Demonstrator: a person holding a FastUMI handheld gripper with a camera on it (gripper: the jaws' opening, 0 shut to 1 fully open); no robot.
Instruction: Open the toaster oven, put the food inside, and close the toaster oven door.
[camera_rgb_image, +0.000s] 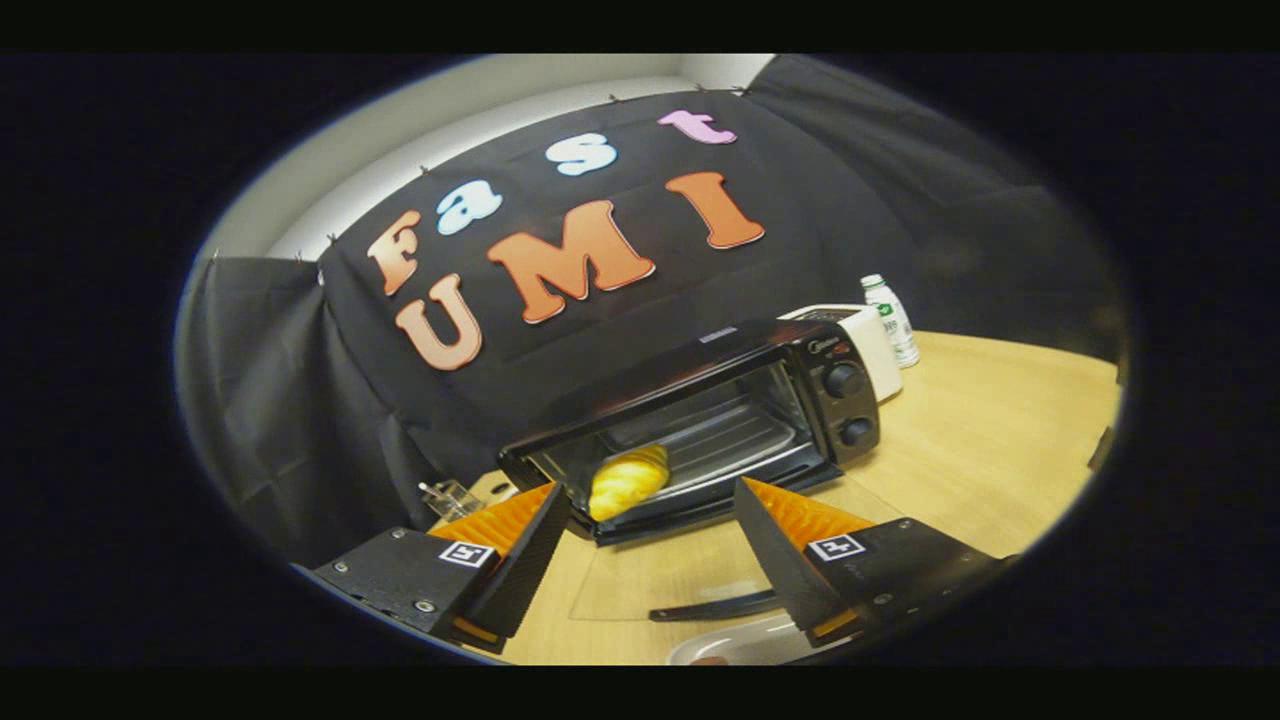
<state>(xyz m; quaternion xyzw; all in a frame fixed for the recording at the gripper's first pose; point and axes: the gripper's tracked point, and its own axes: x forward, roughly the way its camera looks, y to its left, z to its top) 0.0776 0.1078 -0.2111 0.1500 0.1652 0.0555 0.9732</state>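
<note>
You are working over a pale wooden tabletop (1000, 450), closed in behind and to the sides by black cloth hung as a wall, with a strip of light wall above the cloth. Your tool (650, 525) is held wide apart, its two fingers empty, nothing pressed between them.

Just ahead of the tool, the black toaster oven (720, 400) stands on the tabletop with its glass door (660, 580) dropped flat toward you; the door lies between the fingers, its dark handle (715, 606) nearest to you. The food, a yellow croissant-like pastry (628, 480), sits at the front of the oven's mouth, just beyond the tool and nearer the left finger than the right. The wire rack (725, 435) inside is visible behind it. Two black knobs (845, 380) sit one above the other on the oven's right panel.

Beyond the oven on its right, a white appliance (865, 340) stands just beside it, and a small white bottle with a green label (893, 320) stands behind that, near the cloth. To the left of the left finger, a small clear object (450, 495) rests near the cloth; you cannot tell what it is. Below the door handle, closest to you, the rim of a white plate (740, 645) shows between the fingers.
</note>
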